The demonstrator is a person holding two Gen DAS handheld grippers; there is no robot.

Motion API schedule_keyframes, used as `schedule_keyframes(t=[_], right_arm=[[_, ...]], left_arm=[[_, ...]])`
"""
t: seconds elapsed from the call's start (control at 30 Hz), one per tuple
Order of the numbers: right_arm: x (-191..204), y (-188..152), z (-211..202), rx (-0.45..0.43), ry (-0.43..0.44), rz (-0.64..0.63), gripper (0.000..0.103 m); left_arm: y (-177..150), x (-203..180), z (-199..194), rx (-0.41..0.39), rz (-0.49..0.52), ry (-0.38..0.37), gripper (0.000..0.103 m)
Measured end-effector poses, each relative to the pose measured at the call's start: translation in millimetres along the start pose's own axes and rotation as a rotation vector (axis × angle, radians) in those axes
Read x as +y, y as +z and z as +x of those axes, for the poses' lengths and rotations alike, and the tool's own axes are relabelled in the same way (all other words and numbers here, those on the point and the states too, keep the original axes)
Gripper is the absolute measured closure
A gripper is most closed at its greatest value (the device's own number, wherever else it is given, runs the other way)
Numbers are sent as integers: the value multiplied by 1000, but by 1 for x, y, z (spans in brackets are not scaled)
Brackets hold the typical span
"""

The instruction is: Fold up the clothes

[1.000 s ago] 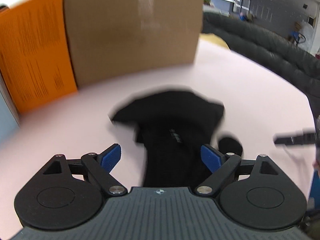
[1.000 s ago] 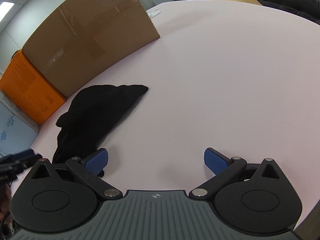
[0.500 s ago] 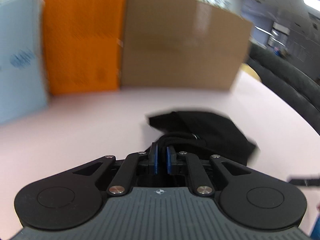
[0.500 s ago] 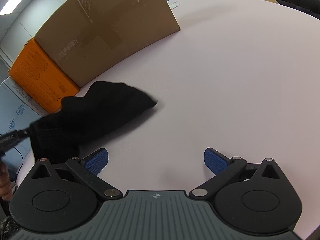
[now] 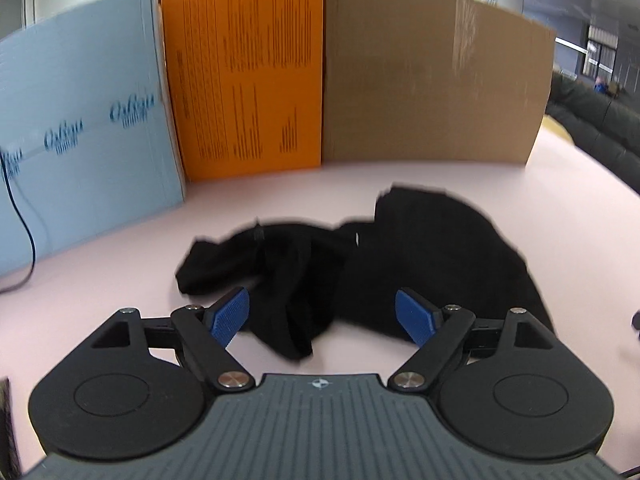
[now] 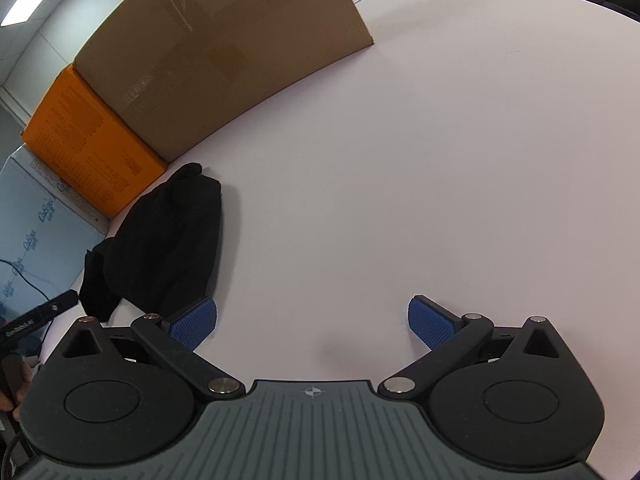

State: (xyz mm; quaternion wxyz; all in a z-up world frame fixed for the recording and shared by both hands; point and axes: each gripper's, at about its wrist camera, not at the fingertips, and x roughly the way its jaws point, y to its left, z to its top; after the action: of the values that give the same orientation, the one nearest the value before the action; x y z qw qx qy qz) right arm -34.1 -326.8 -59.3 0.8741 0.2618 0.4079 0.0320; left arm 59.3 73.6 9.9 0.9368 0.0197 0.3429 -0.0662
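In the left wrist view, the left gripper (image 5: 323, 316) has its jaws spread wide and grips nothing; its blue pads (image 5: 230, 314) flank the near edge of a crumpled black garment (image 5: 400, 264), which lies on the pale pink table (image 5: 120, 280) just ahead of the tool, with a bunched fold reaching back between the fingers. Beyond the cloth, standing side by side along the far edge, are a light blue box (image 5: 80, 128) ahead to the left, an orange box (image 5: 248, 80) straight ahead, and a brown cardboard box (image 5: 432, 76) ahead to the right. In the right wrist view, the right gripper (image 6: 312, 322) is likewise released, jaws wide apart over bare table (image 6: 440, 160). The black garment (image 6: 164, 248) sits ahead and to the left of this tool, its near edge just beside the left pad. Behind it run the orange box (image 6: 88, 144) and the brown cardboard box (image 6: 224, 48).
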Motion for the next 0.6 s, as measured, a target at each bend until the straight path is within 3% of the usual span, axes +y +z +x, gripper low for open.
schedule_keyframes(t=[0.2,0.23,0.27,0.3,0.33,0.43,0.6], right_arm=[[15,3,6,19,66,-70,0],[15,4,8,24,69,-73,0],[16,5,9,29,72,-75,0],[16,6,10,32,71,-75,0],[16,7,12,35,69,-74,0],[19,11,15,32,73,-75,0],[37,17,19,16,143,-159,0]], left_arm=[[-13,6,30,30,-145,111,26],[-14,8,35,34,-179,107,38],[-14,11,39,38,-202,102,70],[-12,14,43,45,-214,97,88],[-10,17,47,51,-226,91,99],[-1,20,34,-10,-220,77,99],[19,38,-16,-125,-208,118,99]])
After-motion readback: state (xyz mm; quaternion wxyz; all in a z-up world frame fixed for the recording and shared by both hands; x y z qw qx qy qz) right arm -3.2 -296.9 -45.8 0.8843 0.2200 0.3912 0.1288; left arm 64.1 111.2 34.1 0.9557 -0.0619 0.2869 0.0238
